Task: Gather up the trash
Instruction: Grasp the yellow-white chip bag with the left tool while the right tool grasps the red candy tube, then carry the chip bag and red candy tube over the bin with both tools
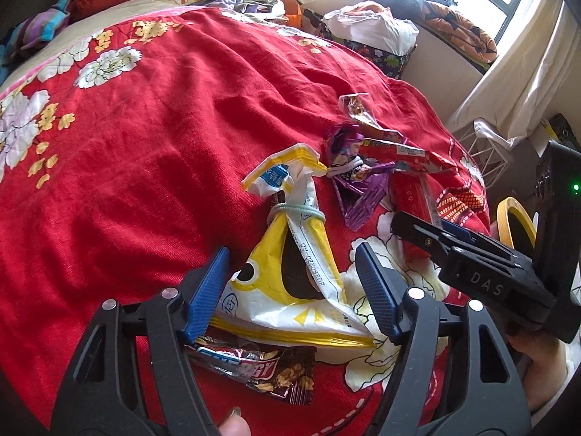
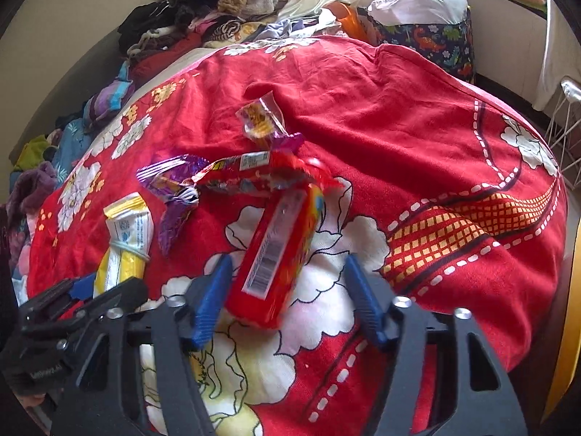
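Wrappers are scattered over the red floral blanket (image 1: 174, 138), so the pick-up step looks to be in hand. The yellow-and-white bag (image 1: 290, 272) is straddled by the left gripper (image 1: 294, 290), jaws part-way open with no firm pinch seen. The red packet (image 2: 276, 254) sits between the right gripper's (image 2: 287, 301) half-open jaws, ungripped; both just need squeezing, then lifting.

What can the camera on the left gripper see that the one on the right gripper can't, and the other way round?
Only the left wrist view shows the brown snack wrapper under the yellow-and-white bag, and a roll of yellow tape.

Only the right wrist view shows the barcode face of the red packet between the right gripper fingers.

Both show the red floral blanket, the purple wrapper, the tied bag and the dinosaur-print basket.
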Demonstrator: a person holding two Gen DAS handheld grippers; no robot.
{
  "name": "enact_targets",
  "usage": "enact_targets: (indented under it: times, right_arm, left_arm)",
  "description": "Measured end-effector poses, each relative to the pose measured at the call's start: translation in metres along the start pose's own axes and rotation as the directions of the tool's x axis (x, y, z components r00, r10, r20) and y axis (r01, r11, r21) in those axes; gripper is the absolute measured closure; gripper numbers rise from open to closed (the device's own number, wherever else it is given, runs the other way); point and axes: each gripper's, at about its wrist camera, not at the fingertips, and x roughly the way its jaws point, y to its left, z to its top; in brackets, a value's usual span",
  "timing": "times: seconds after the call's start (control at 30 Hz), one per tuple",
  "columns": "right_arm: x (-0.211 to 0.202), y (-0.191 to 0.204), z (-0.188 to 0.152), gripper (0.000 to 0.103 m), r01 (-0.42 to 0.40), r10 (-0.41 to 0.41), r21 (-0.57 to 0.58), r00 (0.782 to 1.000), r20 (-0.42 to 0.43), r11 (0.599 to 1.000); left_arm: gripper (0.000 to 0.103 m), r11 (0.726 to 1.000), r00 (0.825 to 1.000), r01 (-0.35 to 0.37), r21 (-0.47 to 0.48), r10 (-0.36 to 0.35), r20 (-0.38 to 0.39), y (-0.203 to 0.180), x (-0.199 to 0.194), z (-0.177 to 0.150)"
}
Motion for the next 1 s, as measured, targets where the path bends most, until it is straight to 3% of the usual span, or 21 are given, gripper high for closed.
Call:
enact_targets:
  times: [0.03, 0.07, 0.2, 0.47, 1.0]
  right_arm:
    - [-0.001, -0.002, -0.001, 0.073, -0.008, 0.008, 0.003, 1.0, -0.002, 1.0]
    - [-0.004, -0.005, -0.002, 0.076, -0.01, 0.01, 0.012, 1.0, -0.001, 1.0]
    - [-0.02, -0.018, -0.009, 0.076, -0.035, 0.033, 0.051, 0.999, 0.028, 0.998]
    - [-0.058, -0.022, -0.025, 0.077, -0.013, 0.013, -0.002, 0.996, 0.091, 1.0]
    - [-0.106, -0.023, -0.031, 0.076, -0.037, 0.04, -0.022, 0.986, 0.165, 0.999]
  left_arm:
    - [0.041, 1.0, 1.0, -0.001, 0.0, 0.001, -0.001, 0.0, 0.001, -0.001]
    - [0.042, 1.0, 1.0, -0.004, 0.001, 0.004, -0.001, 0.0, 0.001, -0.001]
    - [0.05, 1.0, 1.0, -0.022, 0.007, 0.022, -0.001, -0.001, 0.002, -0.001]
    - [0.059, 0.999, 1.0, -0.026, 0.022, 0.026, 0.014, -0.003, -0.003, -0.001]
    - [0.06, 0.996, 0.989, 0.052, 0.078, -0.062, 0.134, -0.041, -0.048, 0.018]
